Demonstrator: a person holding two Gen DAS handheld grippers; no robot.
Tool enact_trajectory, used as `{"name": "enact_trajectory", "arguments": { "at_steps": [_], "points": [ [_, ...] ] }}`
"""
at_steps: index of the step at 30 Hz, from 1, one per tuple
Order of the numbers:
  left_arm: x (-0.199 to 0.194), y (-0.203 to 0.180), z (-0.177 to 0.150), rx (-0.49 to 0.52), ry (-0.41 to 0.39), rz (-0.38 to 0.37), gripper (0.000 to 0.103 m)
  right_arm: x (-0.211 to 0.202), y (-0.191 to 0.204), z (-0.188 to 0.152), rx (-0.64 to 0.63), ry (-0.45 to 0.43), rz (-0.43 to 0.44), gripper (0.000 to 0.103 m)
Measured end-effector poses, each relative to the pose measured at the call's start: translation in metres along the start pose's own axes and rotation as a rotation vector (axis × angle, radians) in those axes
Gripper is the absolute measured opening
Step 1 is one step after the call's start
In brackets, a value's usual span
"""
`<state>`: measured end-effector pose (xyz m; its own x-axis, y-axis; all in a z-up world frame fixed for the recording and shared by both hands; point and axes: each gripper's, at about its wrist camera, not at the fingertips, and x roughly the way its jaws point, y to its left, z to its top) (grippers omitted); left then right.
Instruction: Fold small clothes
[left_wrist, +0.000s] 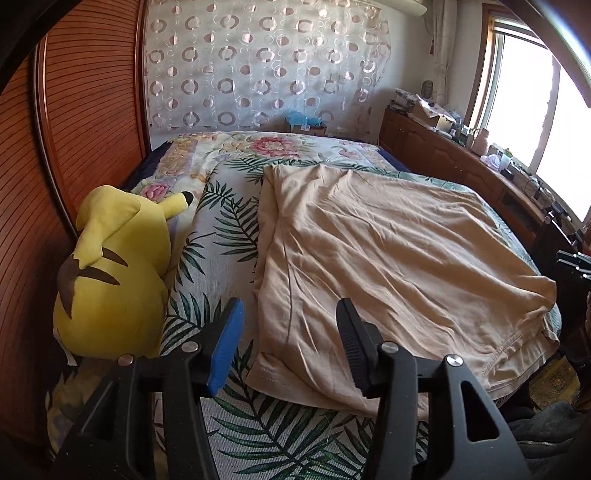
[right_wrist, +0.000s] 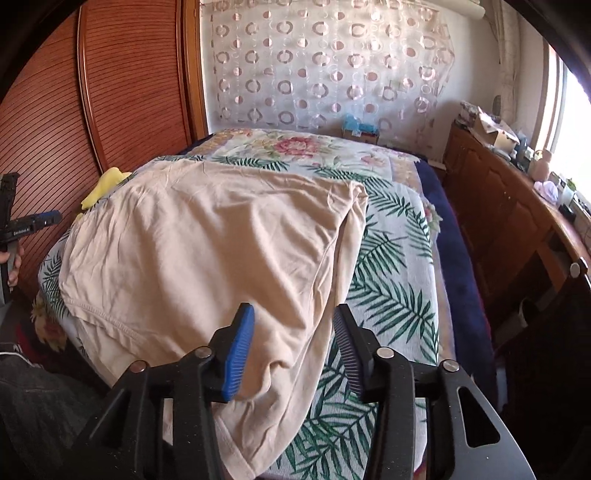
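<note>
A beige T-shirt lies spread and wrinkled on the leaf-print bedcover. My left gripper is open and empty, hovering just above the shirt's near left sleeve and edge. In the right wrist view the same shirt covers the left of the bed, a sleeve hanging over the near edge. My right gripper is open and empty, its jaws either side of that sleeve's fabric, just above it. The left gripper's body shows at the far left there.
A yellow plush toy lies at the bed's left beside the wooden wardrobe. A long wooden cabinet with clutter runs along the right under the window. A patterned curtain hangs behind the bed.
</note>
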<state>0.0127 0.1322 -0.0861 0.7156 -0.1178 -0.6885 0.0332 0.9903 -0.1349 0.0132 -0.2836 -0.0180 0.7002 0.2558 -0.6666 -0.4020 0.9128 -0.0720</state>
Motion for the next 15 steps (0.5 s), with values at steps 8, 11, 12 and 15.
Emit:
{"name": "enact_trajectory", "arguments": {
  "at_steps": [8, 11, 12, 15],
  "points": [
    [0.009, 0.003, -0.01, -0.023, 0.032, 0.016, 0.053, 0.033, 0.019, -0.012, 0.003, -0.005, 0.043, 0.053],
    [0.007, 0.005, -0.016, -0.029, 0.032, 0.016, 0.053, 0.057, 0.025, -0.012, 0.002, 0.011, 0.054, 0.053],
    [0.005, 0.007, -0.019, -0.032, 0.032, 0.018, 0.053, 0.065, 0.027, -0.012, -0.001, 0.017, 0.047, 0.053],
    [0.002, 0.013, -0.029, -0.049, 0.029, 0.024, 0.053, 0.084, 0.031, -0.012, -0.006, 0.029, 0.035, 0.053]
  ]
}}
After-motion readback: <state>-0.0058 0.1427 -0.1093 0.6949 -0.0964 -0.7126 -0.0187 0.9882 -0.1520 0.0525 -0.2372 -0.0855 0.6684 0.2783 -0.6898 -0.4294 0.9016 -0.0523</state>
